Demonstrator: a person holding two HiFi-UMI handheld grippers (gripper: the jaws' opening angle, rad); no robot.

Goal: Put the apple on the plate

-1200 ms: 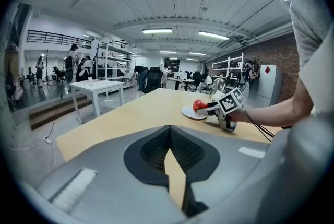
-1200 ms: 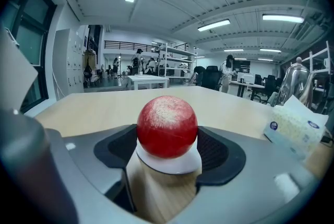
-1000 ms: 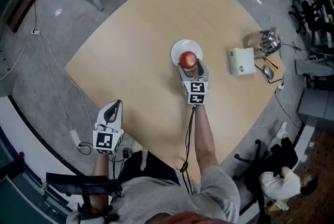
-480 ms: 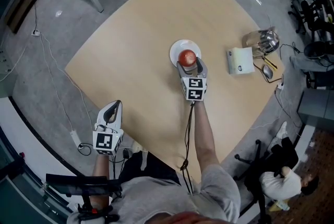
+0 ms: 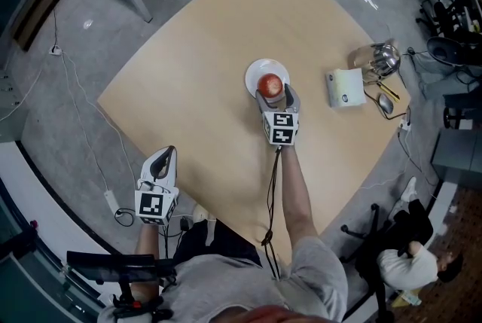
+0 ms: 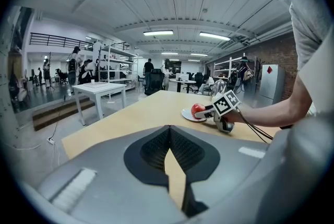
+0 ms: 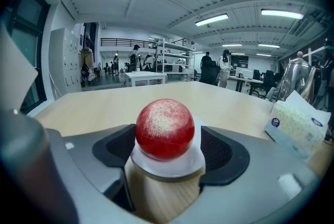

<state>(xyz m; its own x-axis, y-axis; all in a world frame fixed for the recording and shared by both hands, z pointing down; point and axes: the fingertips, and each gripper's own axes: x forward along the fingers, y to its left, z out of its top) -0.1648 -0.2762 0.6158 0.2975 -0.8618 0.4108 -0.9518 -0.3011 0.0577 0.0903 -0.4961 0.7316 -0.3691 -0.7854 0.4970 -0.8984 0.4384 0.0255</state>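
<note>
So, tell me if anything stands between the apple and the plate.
Nothing visible does. The apple already rests on the plate, and the jaws of the right hand-held gripper stand apart on either side of it.

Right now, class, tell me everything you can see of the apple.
The apple is round and glossy red, with a pale speckled patch on top. It looks whole, and no stem shows. It sits on the small white plate. The right tool has its jaws apart on either side of it. A gap shows at the right pad, but whether the left one touches it cannot be told.
</note>
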